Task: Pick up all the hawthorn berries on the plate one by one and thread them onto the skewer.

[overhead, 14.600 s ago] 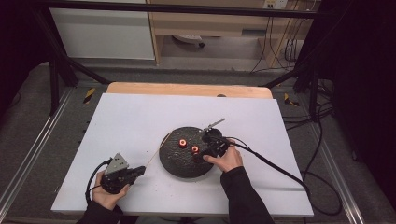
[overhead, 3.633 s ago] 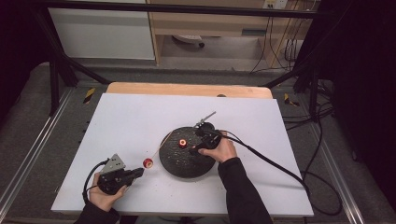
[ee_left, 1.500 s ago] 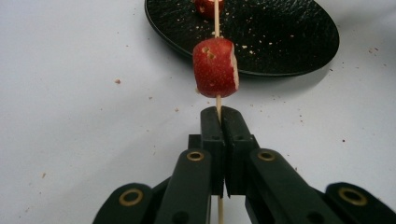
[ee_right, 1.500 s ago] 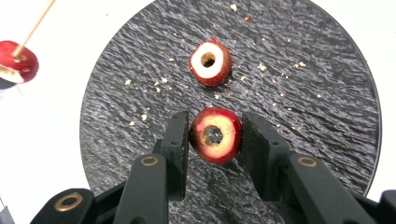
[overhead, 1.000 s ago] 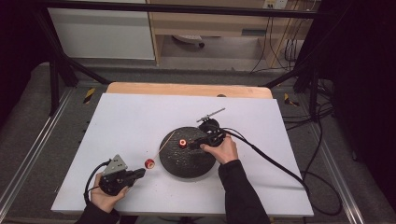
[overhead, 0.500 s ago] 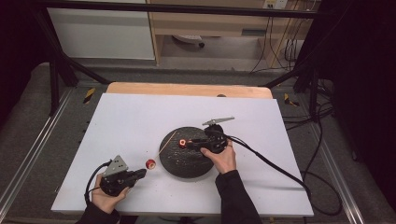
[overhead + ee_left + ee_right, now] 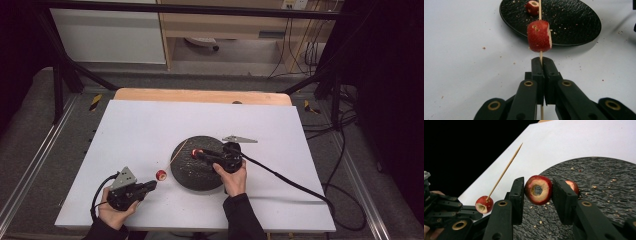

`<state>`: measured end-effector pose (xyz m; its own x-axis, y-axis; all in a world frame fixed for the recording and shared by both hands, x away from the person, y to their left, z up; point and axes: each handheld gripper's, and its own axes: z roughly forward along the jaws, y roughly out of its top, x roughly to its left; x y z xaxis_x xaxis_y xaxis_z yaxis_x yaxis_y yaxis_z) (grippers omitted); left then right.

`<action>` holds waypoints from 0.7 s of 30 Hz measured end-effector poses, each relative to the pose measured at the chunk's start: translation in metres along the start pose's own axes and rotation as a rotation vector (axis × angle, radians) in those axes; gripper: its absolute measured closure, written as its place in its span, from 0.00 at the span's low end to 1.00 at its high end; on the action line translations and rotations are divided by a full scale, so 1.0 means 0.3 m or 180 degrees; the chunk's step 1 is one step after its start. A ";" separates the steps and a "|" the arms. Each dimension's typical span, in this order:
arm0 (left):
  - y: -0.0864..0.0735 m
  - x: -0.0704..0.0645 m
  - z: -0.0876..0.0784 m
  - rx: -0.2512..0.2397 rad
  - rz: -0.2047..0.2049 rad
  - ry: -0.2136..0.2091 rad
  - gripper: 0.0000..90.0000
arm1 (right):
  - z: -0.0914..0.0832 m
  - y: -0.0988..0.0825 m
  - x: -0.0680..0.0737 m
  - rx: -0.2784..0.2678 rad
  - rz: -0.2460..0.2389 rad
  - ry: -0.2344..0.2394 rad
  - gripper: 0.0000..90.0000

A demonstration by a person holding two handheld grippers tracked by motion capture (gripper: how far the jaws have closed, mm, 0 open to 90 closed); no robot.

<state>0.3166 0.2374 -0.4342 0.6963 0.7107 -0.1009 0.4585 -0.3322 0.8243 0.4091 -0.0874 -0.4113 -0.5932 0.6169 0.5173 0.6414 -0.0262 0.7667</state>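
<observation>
Two grippers at work: one on a skewer, one on a cored fruit piece, over a white worktop (image 7: pixel 150 125).
Left gripper (image 7: pixel 150 185): near the worktop's front-left corner – jaws pressed together on the thin wooden skewer (image 7: pixel 540 56), as the left gripper view shows.
Skewer: slants up from the left gripper toward the plate's left rim, its pointed tip free.
Threaded piece (image 7: pixel 539 36): a red-skinned chunk of fruit already on the skewer, just beyond the jaw tips and just left of the plate.
Black plate (image 7: pixel 187 172): round, rough-surfaced, dusted with crumbs, lying a little front of the worktop's middle.
Right gripper (image 7: pixel 537 190): over the plate – jaws clamped on a red fruit ring (image 7: pixel 538 189) with a hole through its core, the hole facing the camera.
Loose piece (image 7: pixel 573 185): another fruit chunk on the plate, partly hidden behind the right-hand jaw.
</observation>
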 end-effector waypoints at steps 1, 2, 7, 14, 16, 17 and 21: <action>0.000 -0.001 0.001 -0.0004 0.0000 -0.0002 0.98 | 0.001 -0.006 0.001 -0.0041 0.0017 -0.0006 0.71; 0.000 -0.002 0.002 -0.0011 -0.0008 -0.0005 0.98 | 0.001 -0.012 0.001 -0.0093 0.0029 -0.0006 0.71; -0.001 -0.007 0.003 -0.0026 -0.0020 0.0012 0.98 | 0.008 -0.037 0.001 -0.0294 0.0133 0.0010 0.71; 0.000 -0.021 0.008 -0.0066 -0.0073 0.0039 0.98 | 0.015 -0.055 -0.003 -0.0528 0.0208 0.0005 0.71; 0.001 -0.025 0.009 -0.0075 -0.0089 0.0049 0.98 | 0.014 -0.057 -0.004 -0.0602 0.0214 0.0006 0.71; 0.001 -0.027 0.010 -0.0083 -0.0100 0.0052 0.98 | 0.012 -0.057 -0.003 -0.0655 0.0225 0.0001 0.71; 0.003 -0.037 0.015 -0.0099 -0.0139 0.0065 0.98 | 0.009 -0.050 -0.001 -0.0825 0.0235 0.0003 0.71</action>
<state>0.3119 0.2264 -0.4349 0.6645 0.7366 -0.1260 0.4705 -0.2814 0.8363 0.4010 -0.0850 -0.4239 -0.5499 0.6051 0.5757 0.5370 -0.2718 0.7986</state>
